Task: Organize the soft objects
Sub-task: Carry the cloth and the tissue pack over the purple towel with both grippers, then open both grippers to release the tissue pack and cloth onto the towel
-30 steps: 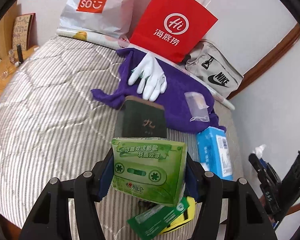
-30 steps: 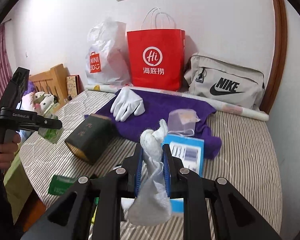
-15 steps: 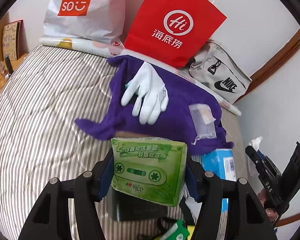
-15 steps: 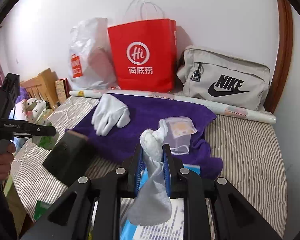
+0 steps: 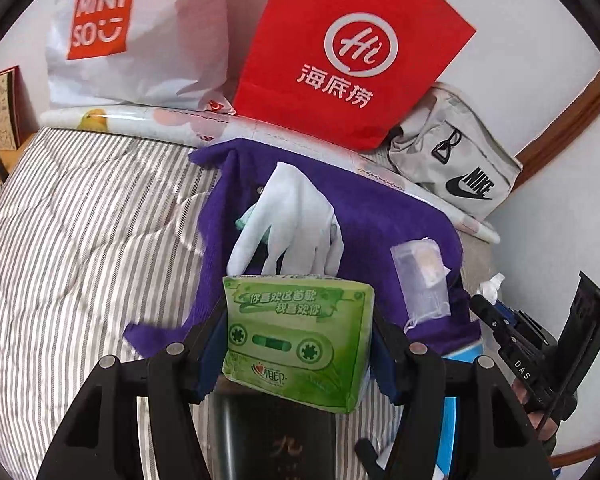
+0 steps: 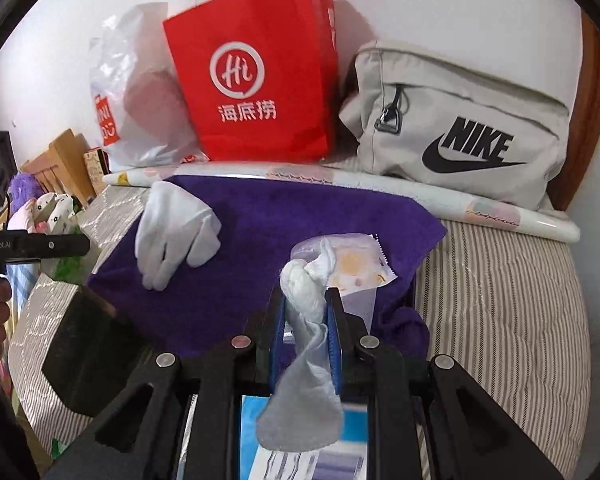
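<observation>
A striped bed (image 5: 80, 240) is carrying a purple towel (image 6: 280, 220) with a white glove (image 5: 296, 220) lying on it. The left gripper (image 5: 298, 344) is clamping a green tissue pack (image 5: 296, 332) above the towel's near edge; the right gripper (image 6: 306, 320) is pinching a knotted white cloth (image 6: 304, 344).

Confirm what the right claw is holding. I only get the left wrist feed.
Observer: The right claw is shut on a knotted white cloth; its loose tail hangs toward the camera.
Operator: What's under it?
Observer: A blue packet lies directly below the claw, partly hidden by the cloth.
Operator: Is the pouch clear of it?
Observer: The clear pouch lies on the purple towel just beyond the knot. I cannot tell whether they touch.
</observation>
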